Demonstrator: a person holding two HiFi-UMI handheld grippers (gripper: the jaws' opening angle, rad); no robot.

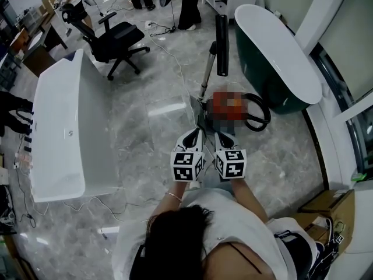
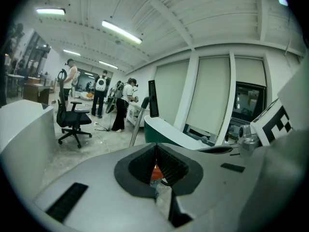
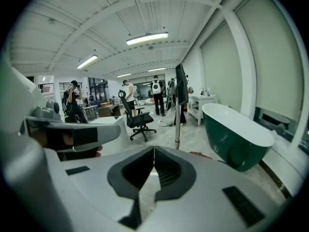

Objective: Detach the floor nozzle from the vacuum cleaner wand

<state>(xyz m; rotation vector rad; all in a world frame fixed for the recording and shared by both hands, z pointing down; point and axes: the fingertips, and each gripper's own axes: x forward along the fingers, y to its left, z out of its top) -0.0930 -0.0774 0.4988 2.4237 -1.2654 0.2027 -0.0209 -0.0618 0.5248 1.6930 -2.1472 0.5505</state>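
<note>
Both shut tight and empty, my left gripper [image 1: 197, 132] and right gripper [image 1: 221, 135] hung near the wand [image 1: 205, 74]; I judged detaching not yet begun.

Left tongs [image 1: 194, 136], right tongs [image 1: 224, 137] near wand [image 1: 206, 74]

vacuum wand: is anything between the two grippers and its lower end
Nothing visible does. The left gripper and right gripper, both shut and empty, sit side by side just short of the foot of the wand.
</note>
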